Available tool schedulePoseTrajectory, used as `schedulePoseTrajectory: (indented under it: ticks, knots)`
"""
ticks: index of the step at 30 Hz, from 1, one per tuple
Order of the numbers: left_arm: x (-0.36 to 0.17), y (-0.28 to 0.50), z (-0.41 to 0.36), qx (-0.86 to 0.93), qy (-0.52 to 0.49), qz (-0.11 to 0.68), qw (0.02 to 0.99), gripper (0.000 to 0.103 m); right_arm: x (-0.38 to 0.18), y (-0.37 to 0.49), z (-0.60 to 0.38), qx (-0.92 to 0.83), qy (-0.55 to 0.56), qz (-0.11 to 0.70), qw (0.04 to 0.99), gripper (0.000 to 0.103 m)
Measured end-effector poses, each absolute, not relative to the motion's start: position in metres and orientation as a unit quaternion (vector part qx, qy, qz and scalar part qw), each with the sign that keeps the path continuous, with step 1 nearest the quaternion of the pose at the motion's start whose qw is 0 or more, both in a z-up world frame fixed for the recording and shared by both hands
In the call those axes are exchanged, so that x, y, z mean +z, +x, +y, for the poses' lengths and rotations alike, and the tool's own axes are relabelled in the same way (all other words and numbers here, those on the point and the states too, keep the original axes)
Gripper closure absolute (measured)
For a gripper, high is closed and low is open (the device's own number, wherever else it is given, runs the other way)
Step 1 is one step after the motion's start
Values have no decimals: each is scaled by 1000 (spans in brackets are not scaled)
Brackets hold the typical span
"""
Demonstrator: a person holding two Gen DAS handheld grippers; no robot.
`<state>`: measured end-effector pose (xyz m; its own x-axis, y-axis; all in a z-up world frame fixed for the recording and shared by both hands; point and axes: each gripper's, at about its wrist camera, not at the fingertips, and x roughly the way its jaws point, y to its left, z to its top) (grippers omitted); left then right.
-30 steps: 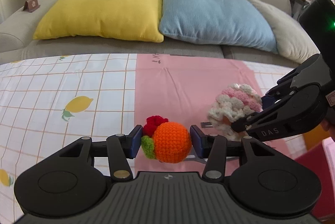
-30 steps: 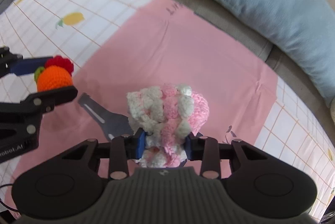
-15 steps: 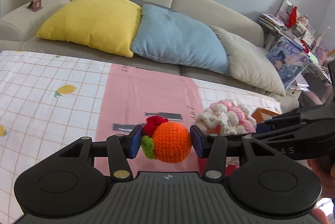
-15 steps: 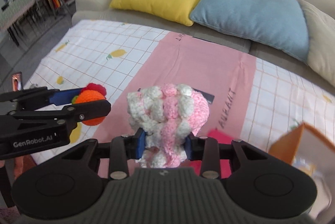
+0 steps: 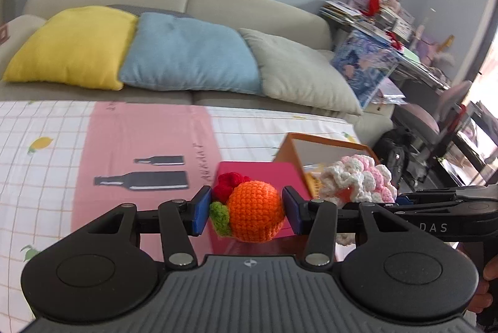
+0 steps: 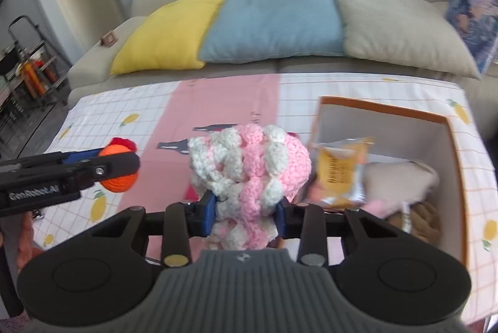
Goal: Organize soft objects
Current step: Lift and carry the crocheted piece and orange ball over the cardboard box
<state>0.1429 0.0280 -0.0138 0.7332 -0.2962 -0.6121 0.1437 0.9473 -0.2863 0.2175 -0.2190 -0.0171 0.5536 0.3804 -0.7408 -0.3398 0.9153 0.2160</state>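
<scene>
In my left gripper [image 5: 246,210] I have the orange crochet ball [image 5: 253,210], with its red and green tufts, pinched between the two blue pads and held up in the air above the tabletop [image 5: 46,152], over the near edge of a magenta box [image 5: 258,172]. Further right, my right gripper [image 6: 246,213] is clamped on the pink-and-white crochet piece [image 6: 249,165], squeezing its lower part so that the bulk of it bulges above the pads; it too is off the cloth, hanging just left of the orange-rimmed box [image 6: 448,127]. That box sits at the right end of the tabletop and already holds things: a yellow-orange packet [image 6: 339,174] leaning near its left wall, a beige soft item [image 6: 401,180] and something brown and knitted [image 6: 417,218] lower down, plus a bit of pink I cannot identify. So I judge the sorting to be partly done: some pieces are in, and two more are picked up but not yet dropped. The rest of the checked cloth that I can see, with its pink stripe and printed bottles, carries no other loose soft things, though the nearest part is hidden behind my grippers. What seems left is to carry both pieces over the open box and let them go.
</scene>
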Motion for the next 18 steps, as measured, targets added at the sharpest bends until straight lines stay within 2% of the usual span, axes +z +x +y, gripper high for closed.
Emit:
schedulePoseTrajectory:
  ticks: [12,18]
  knots:
    - [-2,178,-77,-233,-9,349,908,47,-27,210,-328,81,65,423,900,66]
    - [-17,210,-126,-286,57,372,881,47,-45,230,-340,73,60,432,897,66]
